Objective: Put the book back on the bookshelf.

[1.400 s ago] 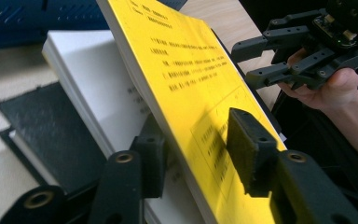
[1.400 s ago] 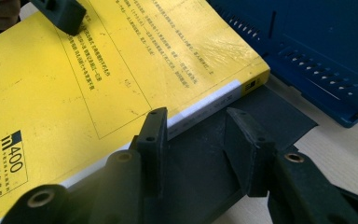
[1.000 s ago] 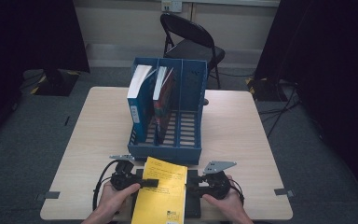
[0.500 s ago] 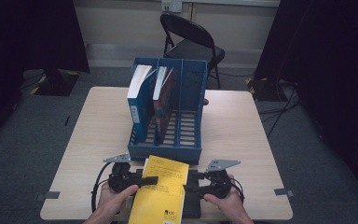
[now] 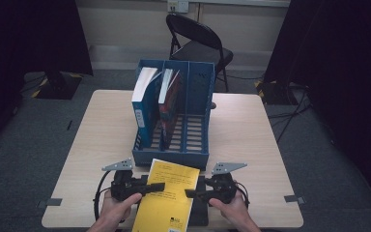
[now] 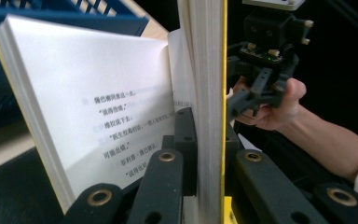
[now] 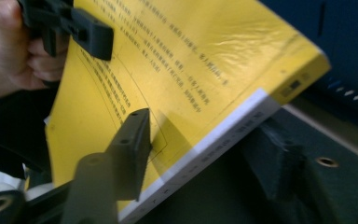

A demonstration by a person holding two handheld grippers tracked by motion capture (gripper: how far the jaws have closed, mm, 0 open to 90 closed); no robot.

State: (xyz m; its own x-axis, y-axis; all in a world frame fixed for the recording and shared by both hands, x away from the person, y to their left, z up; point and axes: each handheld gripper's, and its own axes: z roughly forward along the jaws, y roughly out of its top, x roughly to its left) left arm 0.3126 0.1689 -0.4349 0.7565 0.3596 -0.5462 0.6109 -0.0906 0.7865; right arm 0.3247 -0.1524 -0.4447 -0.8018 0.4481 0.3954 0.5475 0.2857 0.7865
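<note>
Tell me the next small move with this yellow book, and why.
Probably lift the yellow book a little and tip it upright toward the file rack's empty right slot. Both tongs, left and right, grip its edges, and it lies low just before the rack, whose other slots already hold books.

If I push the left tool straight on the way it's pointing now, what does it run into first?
It points sideways across the yellow book it grips, toward the right tool. Going straight on, it would probably meet that right tool first, seen beyond the book's edge in the left gripper view; depth is unclear.
</note>
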